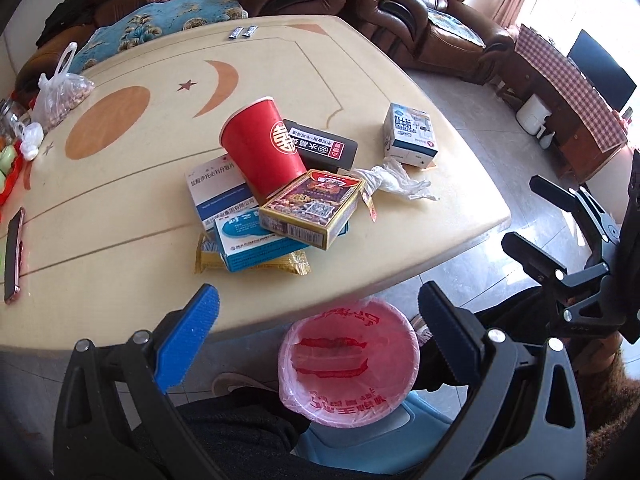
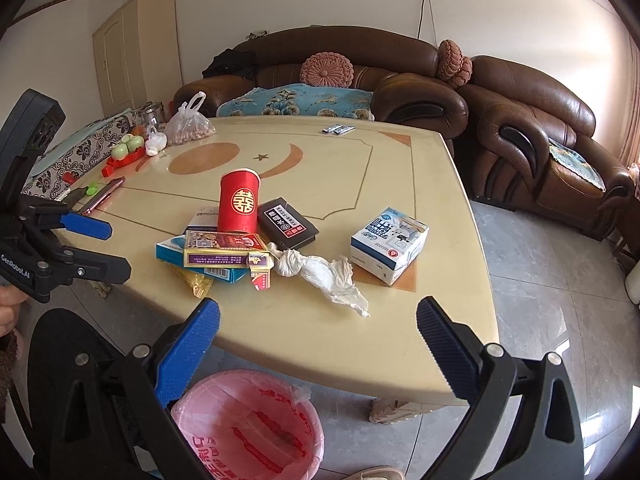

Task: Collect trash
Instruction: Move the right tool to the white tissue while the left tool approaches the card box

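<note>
A pile of trash lies on the cream table (image 1: 120,216) (image 2: 304,332): a red paper cup (image 1: 262,148) (image 2: 239,202), a card box (image 1: 310,208) (image 2: 224,252), blue-white medicine boxes (image 1: 218,192) (image 2: 200,258), a gold wrapper (image 1: 288,266) (image 2: 196,282), a black box (image 1: 324,146) (image 2: 288,222), a crumpled tissue (image 1: 394,180) (image 2: 324,272) and a white-blue carton (image 1: 410,136) (image 2: 390,242). A pink-lined bin (image 1: 348,360) (image 2: 248,428) stands on the floor below the table's near edge. My left gripper (image 1: 316,320) is open and empty above the bin. My right gripper (image 2: 318,326) is open and empty at the table edge.
A phone (image 1: 14,254) (image 2: 102,196), a bag of nuts (image 1: 60,96) (image 2: 186,122), a jar and red-green items sit at the table's left side. Two small sachets (image 1: 242,32) (image 2: 338,130) lie at the far edge. Brown leather sofas (image 2: 520,128) stand behind.
</note>
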Motion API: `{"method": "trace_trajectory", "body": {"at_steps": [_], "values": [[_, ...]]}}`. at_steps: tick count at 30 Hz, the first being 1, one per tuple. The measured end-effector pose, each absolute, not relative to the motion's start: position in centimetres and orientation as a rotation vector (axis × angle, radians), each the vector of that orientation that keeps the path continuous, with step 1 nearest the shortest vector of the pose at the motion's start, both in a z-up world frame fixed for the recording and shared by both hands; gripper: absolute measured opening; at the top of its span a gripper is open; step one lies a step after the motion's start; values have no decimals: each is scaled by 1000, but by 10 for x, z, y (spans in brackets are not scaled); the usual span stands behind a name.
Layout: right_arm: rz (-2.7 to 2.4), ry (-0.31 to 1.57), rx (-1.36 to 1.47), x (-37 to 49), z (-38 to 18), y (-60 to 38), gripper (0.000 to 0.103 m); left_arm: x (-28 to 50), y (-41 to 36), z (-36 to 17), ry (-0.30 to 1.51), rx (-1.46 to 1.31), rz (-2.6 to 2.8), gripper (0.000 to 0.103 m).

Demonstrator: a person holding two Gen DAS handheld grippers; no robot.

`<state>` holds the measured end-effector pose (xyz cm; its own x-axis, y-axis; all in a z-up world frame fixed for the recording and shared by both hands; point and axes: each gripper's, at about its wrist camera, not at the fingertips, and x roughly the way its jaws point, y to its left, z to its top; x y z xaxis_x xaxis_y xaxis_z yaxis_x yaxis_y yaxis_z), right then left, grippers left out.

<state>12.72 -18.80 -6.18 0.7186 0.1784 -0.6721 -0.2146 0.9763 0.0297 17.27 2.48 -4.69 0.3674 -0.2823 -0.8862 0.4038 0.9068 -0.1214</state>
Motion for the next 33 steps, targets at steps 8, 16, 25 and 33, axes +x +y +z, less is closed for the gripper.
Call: {"method": "trace_trajectory", "body": {"at_steps": [8, 16, 25, 33], "values": [[242, 761, -80, 159, -74, -191, 97, 202, 12, -57, 1163, 159, -519, 98], [281, 805, -90, 190, -108, -190, 97, 233, 10, -78, 1208, 133, -583, 98], [331, 846, -74, 215, -137, -188, 97, 249, 11, -90, 1206, 126, -620, 98], [355, 876, -100, 233, -157, -180, 97, 256, 2, -100, 1215, 159, -673, 98]]}}
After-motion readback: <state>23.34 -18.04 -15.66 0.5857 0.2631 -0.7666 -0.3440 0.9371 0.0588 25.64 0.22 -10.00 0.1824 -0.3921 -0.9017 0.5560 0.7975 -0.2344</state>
